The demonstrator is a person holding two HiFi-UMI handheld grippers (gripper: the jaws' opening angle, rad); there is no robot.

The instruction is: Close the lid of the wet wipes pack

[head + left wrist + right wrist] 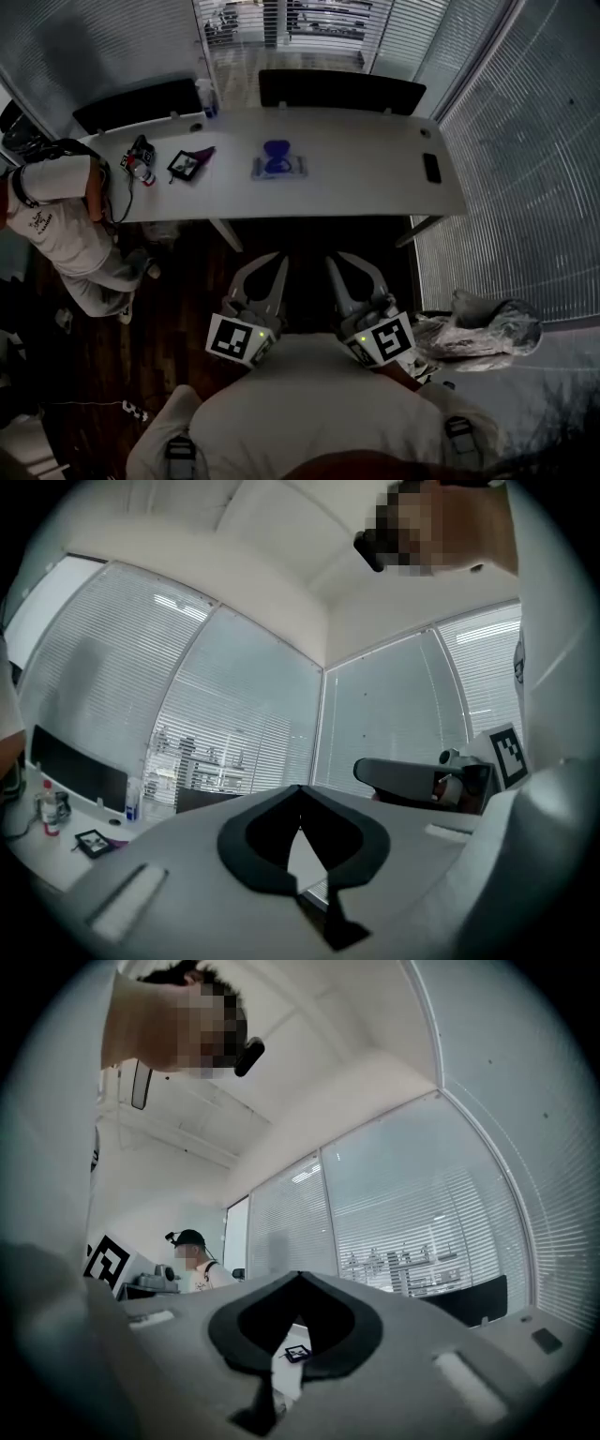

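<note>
Blue plastic marks the wet wipes pack (277, 163), which lies flat about midway along the white bench (375, 187), between its far and near edges. The blue lid looks to stand up from the pack, so I judge it open, though it is too small in the head view to be sure.

Nothing of the task looks done. Both tools are held close to the person's body, well apart from the bench and from the pack. The left hand-held gripper (267, 272) has its jaws drawn together, tips meeting, with nothing between them. The right hand-held gripper (349, 272) is the same: jaws narrow, tips touching, empty.

All the work is left: the reach to the bench, the press on the lid, and a check that it snaps flat.

A black phone (431, 167) lies near the right edge of the bench, and a small dark card (186, 165) lies toward the left end, where another person (66, 225) stands.
</note>
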